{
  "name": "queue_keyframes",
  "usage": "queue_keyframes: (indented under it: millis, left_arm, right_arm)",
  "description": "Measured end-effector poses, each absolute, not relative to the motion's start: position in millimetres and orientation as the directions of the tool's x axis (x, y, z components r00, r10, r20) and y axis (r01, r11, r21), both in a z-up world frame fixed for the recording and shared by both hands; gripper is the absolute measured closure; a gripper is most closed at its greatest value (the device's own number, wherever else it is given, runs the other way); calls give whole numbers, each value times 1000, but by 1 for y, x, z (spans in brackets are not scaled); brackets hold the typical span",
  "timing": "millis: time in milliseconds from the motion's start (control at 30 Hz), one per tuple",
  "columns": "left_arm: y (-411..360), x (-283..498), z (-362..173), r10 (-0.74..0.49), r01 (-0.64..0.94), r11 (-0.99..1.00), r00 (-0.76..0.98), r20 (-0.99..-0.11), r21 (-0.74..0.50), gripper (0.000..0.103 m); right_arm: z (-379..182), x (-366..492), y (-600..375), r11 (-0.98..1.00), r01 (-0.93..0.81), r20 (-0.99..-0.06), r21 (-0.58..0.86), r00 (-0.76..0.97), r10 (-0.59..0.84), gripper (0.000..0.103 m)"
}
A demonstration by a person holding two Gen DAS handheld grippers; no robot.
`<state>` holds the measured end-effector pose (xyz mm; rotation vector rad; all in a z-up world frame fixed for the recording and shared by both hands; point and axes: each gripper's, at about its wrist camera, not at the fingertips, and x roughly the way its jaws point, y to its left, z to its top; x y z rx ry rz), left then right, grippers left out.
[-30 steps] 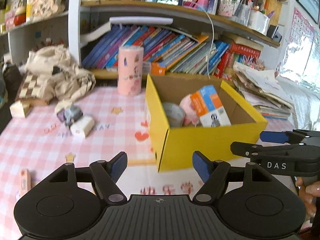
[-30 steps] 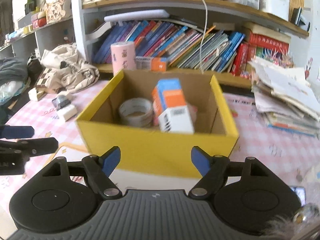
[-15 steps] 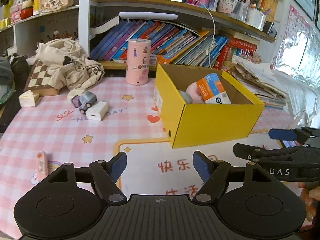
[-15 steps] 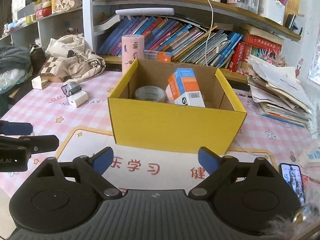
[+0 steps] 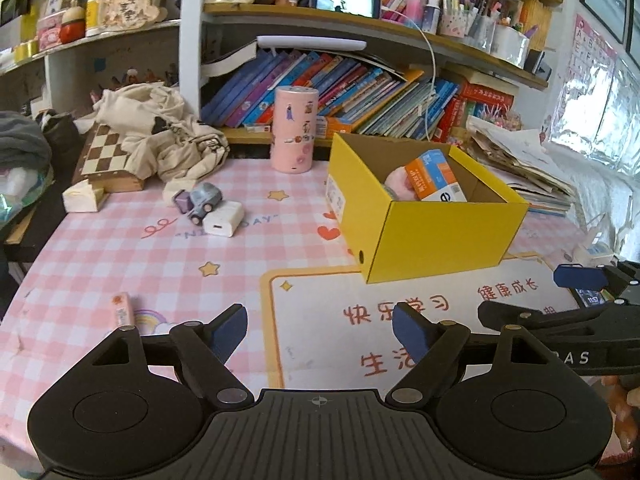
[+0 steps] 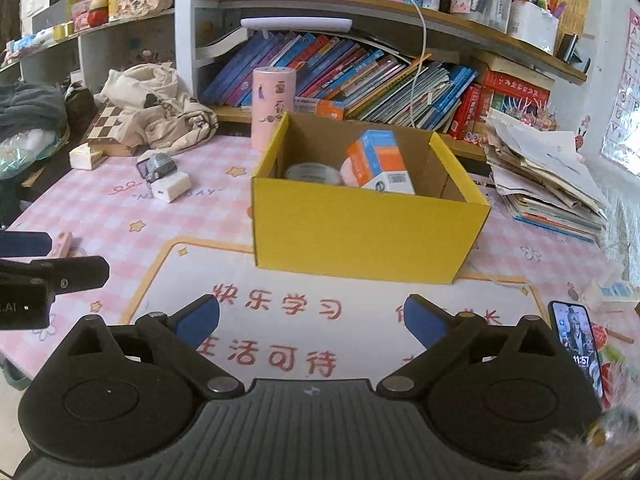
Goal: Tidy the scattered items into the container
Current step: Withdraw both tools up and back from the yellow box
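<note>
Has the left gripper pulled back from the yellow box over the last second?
Yes. The left gripper has backed away toward the table's near edge: the yellow box looks smaller and farther, and more tablecloth shows.

Yellow box point(image 6: 360, 232), pink-checked tablecloth point(image 5: 120, 256)

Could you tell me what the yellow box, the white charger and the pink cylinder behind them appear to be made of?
Yellow box: cardboard, matte yellow outside, with plain brown inner walls and folded edges. White charger: probably smooth hard plastic, with rounded corners and a port slot on its end. Pink cylinder: unclear, possibly printed card or plastic, with a smooth pink surface carrying small pictures.
</note>
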<state>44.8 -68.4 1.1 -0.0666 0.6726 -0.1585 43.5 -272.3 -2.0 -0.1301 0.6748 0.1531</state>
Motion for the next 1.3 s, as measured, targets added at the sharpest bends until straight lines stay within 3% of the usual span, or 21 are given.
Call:
queue_keyframes:
  millis: [1300]
  left_arm:
    - [33,-13,-6,-80,-9,990,777,-624,-137,21]
  right_arm:
    - [-7,3,-153,920,-373,-648,-122,732,210,3]
